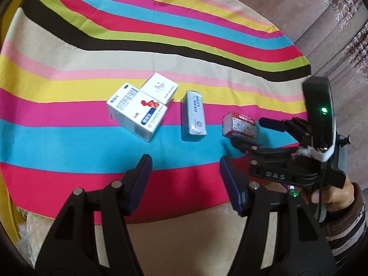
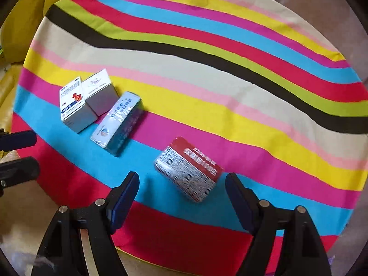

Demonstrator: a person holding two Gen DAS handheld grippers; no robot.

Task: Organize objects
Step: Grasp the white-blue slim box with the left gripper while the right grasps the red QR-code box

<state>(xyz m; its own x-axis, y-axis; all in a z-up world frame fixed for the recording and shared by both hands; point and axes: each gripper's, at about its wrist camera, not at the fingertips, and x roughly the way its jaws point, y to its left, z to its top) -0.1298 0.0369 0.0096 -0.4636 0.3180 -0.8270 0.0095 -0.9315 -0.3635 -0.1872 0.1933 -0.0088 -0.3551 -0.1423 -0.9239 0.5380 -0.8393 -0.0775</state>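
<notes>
The red box (image 2: 189, 169) lay on the striped cloth (image 2: 207, 73) just ahead of the right hand-held gripper (image 2: 182, 192), between the lines of its open, empty jaws. Its long axis ran slantwise across that gap, so a wrist roll would probably be needed to close squarely. The left hand-held gripper (image 1: 185, 172), also open and empty, sat farther off; the right was nearer. Beyond, to the left, lay the blue box (image 2: 117, 125), then two white boxes (image 2: 87, 99) touching each other. No container was visible.
</notes>
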